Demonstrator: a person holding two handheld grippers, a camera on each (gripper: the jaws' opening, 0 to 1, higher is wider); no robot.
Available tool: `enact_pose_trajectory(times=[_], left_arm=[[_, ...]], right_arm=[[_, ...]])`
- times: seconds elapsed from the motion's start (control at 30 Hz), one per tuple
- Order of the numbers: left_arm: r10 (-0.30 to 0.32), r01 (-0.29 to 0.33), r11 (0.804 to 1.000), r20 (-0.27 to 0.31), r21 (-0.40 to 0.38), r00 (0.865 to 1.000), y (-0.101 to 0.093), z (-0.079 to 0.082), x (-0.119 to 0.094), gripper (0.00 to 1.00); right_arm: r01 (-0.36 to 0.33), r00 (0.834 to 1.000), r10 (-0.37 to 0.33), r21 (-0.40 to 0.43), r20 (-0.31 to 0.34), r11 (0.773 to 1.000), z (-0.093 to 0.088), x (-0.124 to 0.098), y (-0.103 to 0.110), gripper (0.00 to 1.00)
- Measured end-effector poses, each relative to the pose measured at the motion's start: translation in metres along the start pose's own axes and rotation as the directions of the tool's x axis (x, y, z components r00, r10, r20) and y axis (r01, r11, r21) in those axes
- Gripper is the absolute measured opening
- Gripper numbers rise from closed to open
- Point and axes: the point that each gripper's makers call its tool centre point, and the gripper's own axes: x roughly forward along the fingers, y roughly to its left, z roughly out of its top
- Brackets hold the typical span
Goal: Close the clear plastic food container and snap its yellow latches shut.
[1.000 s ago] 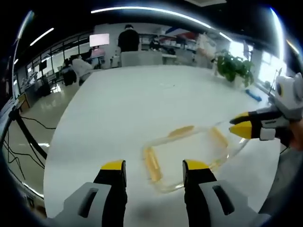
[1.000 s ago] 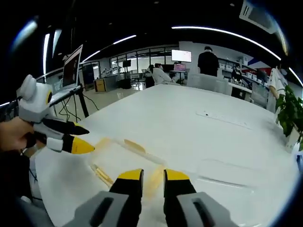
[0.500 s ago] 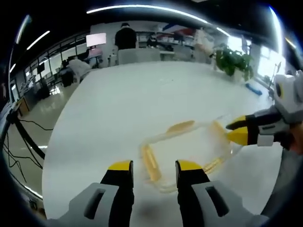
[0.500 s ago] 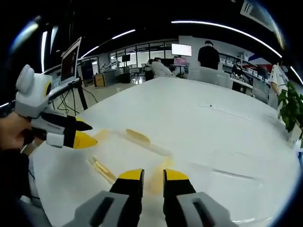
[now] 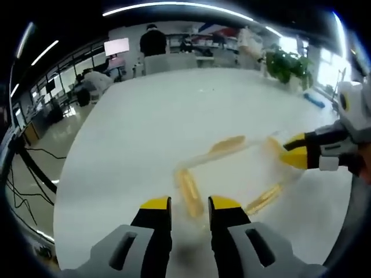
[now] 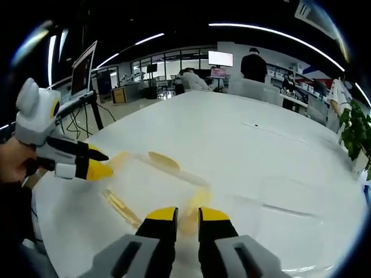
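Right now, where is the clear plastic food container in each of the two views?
Left gripper view: the container lies just beyond the left gripper, lower centre.
Right gripper view: the container lies lower left, ahead of the right gripper.
Shared landmark: potted plant.

Clear plastic food container (image 5: 232,176), rectangular with rounded corners, lying flat on the white surface; its walls are nearly transparent and hard to trace. Four yellow latches, one per side: near-left latch (image 5: 189,191), far latch (image 5: 227,144), right-end latch (image 5: 272,145), near-right latch (image 5: 265,197). In the right gripper view the container (image 6: 156,185) shows these latches as pale yellow strips.
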Motion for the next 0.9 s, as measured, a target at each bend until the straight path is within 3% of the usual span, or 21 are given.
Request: enact_pose_trajectory(times=[0.4,0.57,0.73,0.9], left_arm=[[0.003,-0.003,1.000,0.028,-0.018,1.000,-0.005,0.005,0.006,0.05],[0.021,-0.021,1.000,0.022,-0.009,1.000,-0.005,0.005,0.004,0.04],[0.025,-0.025,0.998,0.004,0.053,1.000,-0.007,0.003,0.000,0.04],[0.031,-0.030,0.998,-0.005,0.049,1.000,-0.006,0.001,-0.007,0.04]], right_arm=[[0.004,1.000,-0.004,0.001,0.005,1.000,0.000,0.000,0.001,0.06],[0.014,1.000,-0.014,-0.012,0.011,1.000,0.000,0.000,-0.001,0.05],[0.014,1.000,-0.014,-0.003,0.017,1.000,0.002,-0.001,-0.001,0.04],[-0.007,1.000,0.007,-0.011,0.018,1.000,0.004,-0.002,0.002,0.04]])
